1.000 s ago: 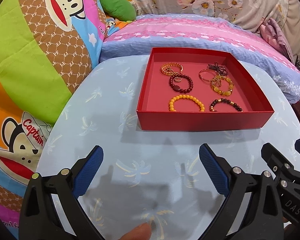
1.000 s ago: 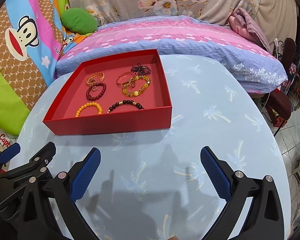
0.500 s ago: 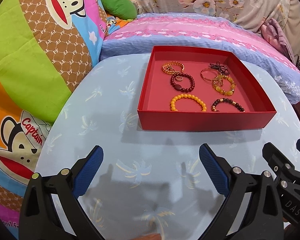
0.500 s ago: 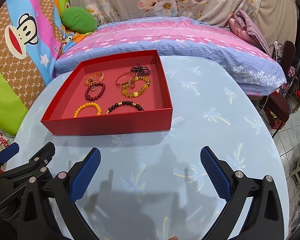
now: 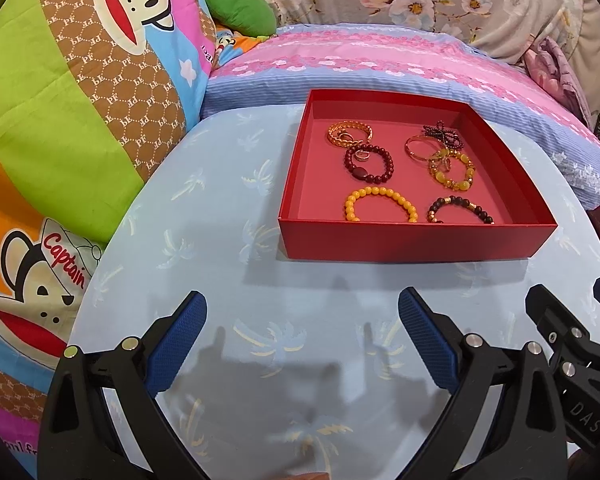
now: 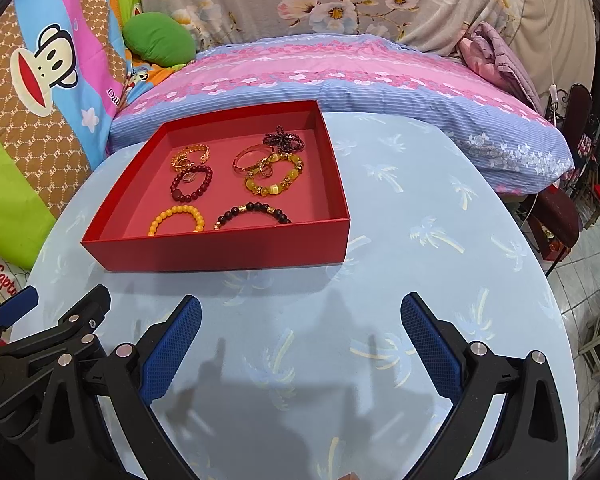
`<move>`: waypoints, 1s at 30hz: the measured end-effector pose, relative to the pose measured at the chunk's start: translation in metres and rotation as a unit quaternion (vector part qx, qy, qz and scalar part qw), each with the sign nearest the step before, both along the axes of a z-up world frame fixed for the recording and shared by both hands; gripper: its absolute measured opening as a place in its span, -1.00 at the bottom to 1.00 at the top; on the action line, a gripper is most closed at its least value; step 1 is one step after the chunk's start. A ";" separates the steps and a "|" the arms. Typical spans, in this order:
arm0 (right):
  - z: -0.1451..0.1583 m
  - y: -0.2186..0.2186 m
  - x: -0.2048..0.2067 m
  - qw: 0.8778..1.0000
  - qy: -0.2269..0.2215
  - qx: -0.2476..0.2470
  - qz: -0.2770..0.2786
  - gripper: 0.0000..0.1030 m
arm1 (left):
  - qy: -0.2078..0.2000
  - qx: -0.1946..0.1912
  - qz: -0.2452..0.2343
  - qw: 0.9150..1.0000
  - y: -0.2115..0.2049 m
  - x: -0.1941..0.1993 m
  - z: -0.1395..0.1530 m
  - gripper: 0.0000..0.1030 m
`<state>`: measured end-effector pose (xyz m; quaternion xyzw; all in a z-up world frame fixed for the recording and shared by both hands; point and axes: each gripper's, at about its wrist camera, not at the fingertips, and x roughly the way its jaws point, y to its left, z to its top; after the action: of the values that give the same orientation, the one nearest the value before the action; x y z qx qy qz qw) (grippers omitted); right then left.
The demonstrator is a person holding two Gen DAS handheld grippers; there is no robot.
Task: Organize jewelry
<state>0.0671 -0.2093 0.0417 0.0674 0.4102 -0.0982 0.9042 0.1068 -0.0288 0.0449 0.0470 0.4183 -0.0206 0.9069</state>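
Note:
A shallow red box point(image 5: 416, 240) point(image 6: 220, 250) sits on the light blue table. Inside lie several bracelets: a yellow bead one point(image 5: 380, 202) point(image 6: 176, 218), a dark red bead one point(image 5: 368, 162) point(image 6: 191, 182), a black bead one point(image 5: 460, 208) point(image 6: 252, 212), an amber one point(image 5: 452, 170) point(image 6: 274, 176), a gold chain point(image 5: 350, 132), a thin bangle point(image 5: 418, 148) and a dark beaded cluster point(image 5: 442, 134). My left gripper point(image 5: 302, 326) is open and empty, a short way in front of the box. My right gripper point(image 6: 300, 328) is open and empty beside it.
The round table point(image 5: 204, 216) point(image 6: 440, 220) has a palm-print cover. A pink and blue pillow point(image 5: 360, 60) lies behind the box. A monkey-print cushion point(image 5: 80, 92) stands at the left. The table's right edge drops to a tiled floor point(image 6: 588, 272).
Both grippers have eased slightly back and down from the box, which sits a little higher in both views. Both stay open and empty. The jewelry has not moved.

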 end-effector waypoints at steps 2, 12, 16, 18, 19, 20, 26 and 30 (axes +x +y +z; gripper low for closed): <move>0.000 0.000 0.000 1.000 0.000 0.000 0.000 0.87 | 0.000 -0.001 0.000 1.000 0.000 0.000 0.000 0.79; 0.001 0.001 0.002 1.000 -0.002 -0.002 0.000 0.87 | 0.001 -0.002 0.002 1.000 0.001 0.000 -0.001 0.79; 0.001 0.001 0.002 1.000 -0.002 -0.002 0.001 0.87 | 0.002 -0.003 0.003 1.000 0.002 0.000 0.000 0.79; 0.001 0.001 0.003 1.000 -0.002 -0.002 0.001 0.87 | 0.002 -0.003 0.004 1.000 0.002 0.000 0.000 0.79; 0.001 0.001 0.003 1.000 -0.003 -0.003 0.001 0.87 | 0.002 -0.004 0.004 1.000 0.002 0.000 0.000 0.79; 0.001 0.001 0.002 1.000 -0.003 -0.002 0.001 0.87 | 0.003 -0.005 0.006 1.000 0.003 0.000 0.000 0.79; 0.003 0.003 0.003 1.000 -0.003 -0.004 0.002 0.87 | 0.005 -0.005 0.008 1.000 0.003 0.001 -0.001 0.79; 0.002 0.003 0.003 1.000 -0.003 -0.004 0.002 0.87 | 0.005 -0.005 0.008 1.000 0.003 0.001 0.000 0.79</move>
<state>0.0704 -0.2064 0.0441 0.0633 0.4074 -0.0974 0.9059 0.1078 -0.0256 0.0448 0.0392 0.4229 -0.0152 0.9052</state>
